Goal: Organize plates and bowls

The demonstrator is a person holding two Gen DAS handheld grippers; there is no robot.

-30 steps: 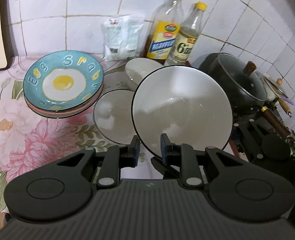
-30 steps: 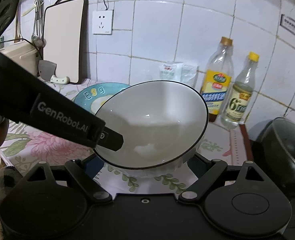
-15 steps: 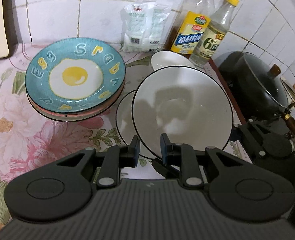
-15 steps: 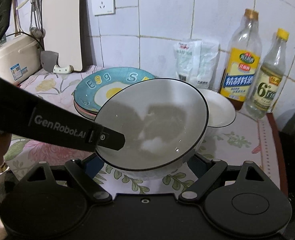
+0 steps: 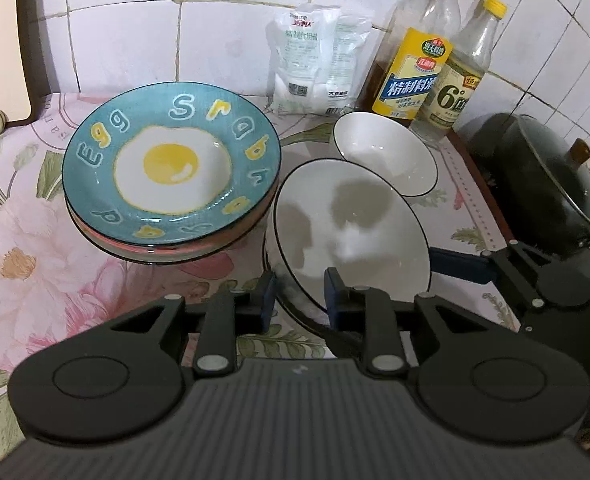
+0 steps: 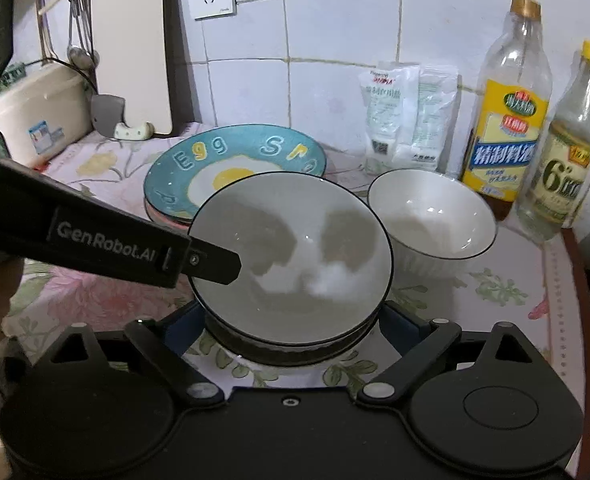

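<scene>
A floral-covered worktop [image 5: 23, 264] is carrying a stack of plates [image 5: 171, 176] ahead-left of the left jaws, nested white bowls [image 5: 351, 232] straight ahead, a smaller bowl [image 5: 383, 156], salt bags [image 5: 319, 60] and two bottles [image 5: 415, 64] beyond.

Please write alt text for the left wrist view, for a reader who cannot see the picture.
The left gripper grips the near rim of a large white bowl with a thin black rim, held over a similar bowl on a floral countertop. A stack of plates topped by a teal fried-egg plate sits to the left, and a smaller white bowl sits behind.

Small bowl [image 5: 385, 158] behind nested bowls [image 5: 351, 232].
</scene>
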